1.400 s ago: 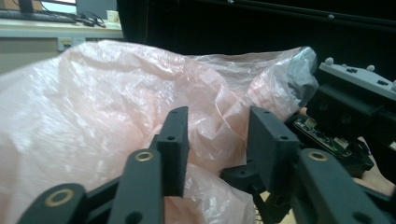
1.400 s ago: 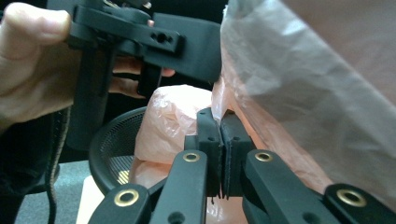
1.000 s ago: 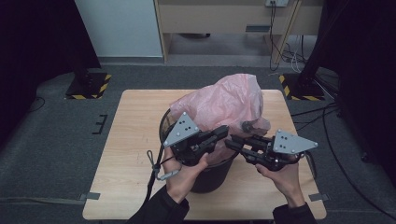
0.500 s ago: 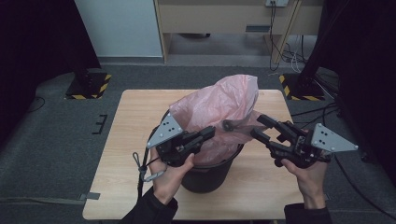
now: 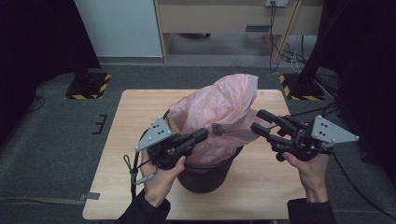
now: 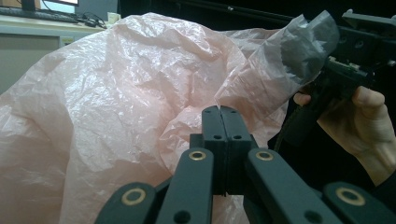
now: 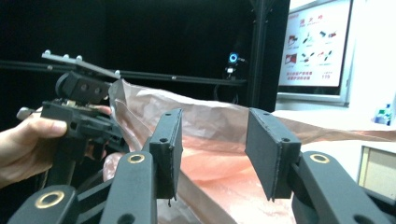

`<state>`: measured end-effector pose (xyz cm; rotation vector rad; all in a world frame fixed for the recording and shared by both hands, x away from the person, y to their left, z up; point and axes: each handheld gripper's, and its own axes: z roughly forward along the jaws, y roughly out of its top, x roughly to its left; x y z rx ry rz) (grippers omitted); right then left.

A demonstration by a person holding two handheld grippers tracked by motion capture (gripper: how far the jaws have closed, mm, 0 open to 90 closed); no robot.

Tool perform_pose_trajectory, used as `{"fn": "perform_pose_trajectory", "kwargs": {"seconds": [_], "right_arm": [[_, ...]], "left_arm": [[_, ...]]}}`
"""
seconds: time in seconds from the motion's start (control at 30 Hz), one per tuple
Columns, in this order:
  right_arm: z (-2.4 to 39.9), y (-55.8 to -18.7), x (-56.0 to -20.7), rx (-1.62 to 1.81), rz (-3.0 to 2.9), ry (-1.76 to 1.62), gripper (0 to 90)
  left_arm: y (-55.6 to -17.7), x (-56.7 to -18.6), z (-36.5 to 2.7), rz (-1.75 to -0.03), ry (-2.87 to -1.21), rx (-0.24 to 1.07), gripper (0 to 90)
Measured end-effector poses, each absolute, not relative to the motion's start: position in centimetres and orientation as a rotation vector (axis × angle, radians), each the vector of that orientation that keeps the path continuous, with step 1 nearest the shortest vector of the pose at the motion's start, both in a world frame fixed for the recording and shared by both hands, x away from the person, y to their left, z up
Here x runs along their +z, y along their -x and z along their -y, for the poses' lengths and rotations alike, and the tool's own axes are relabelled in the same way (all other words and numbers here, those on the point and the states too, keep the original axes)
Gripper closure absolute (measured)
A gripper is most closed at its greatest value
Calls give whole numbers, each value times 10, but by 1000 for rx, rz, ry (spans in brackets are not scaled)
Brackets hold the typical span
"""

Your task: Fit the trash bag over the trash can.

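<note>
Crinkled translucent pink bag [image 5: 219,112] in round black bin [image 5: 210,172].

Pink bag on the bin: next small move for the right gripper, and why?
Probably bring the right gripper back in to the pink bag and close on its loose edge. Its jaws have just been opening and stand apart with nothing pinched between them. The left gripper is shut on the film at the black bin, and the bag stands bunched above the rim, not folded over it.

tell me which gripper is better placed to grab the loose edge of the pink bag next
Right. The right gripper has open jaws beside the pink bag's free edge, nothing between them. The left gripper is shut against the bag above the black bin.
</note>
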<state>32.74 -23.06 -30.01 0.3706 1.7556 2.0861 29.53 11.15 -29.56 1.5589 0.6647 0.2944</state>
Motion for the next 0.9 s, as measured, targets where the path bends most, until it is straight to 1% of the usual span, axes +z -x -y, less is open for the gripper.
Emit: {"fn": "perform_pose_trajectory", "kwargs": {"seconds": [0.2,0.4,0.5,0.57,0.67,0.8,0.83,0.9], "right_arm": [[227,-327,-308,2095,-1806,-352,547],[230,-320,-302,2158,-1796,-288,549],[225,-319,-301,2137,-1827,-273,558],[222,-321,-302,2122,-1847,-281,583],[219,-325,-304,2115,-1880,-290,660],[214,-326,-307,2124,-1968,-268,820],[213,-325,-308,2143,-1987,-262,837],[213,-324,-308,2178,-1990,-268,830]], "left_arm": [[-296,-296,-111,-667,-1549,285,900],[-296,-297,-112,-672,-1545,286,900],[-297,-297,-110,-665,-1547,281,900],[-296,-297,-109,-660,-1551,279,900],[-296,-297,-108,-653,-1552,275,900],[-296,-297,-107,-634,-1552,267,899],[-296,-297,-106,-633,-1554,268,898],[-296,-297,-107,-631,-1561,271,899]]}}
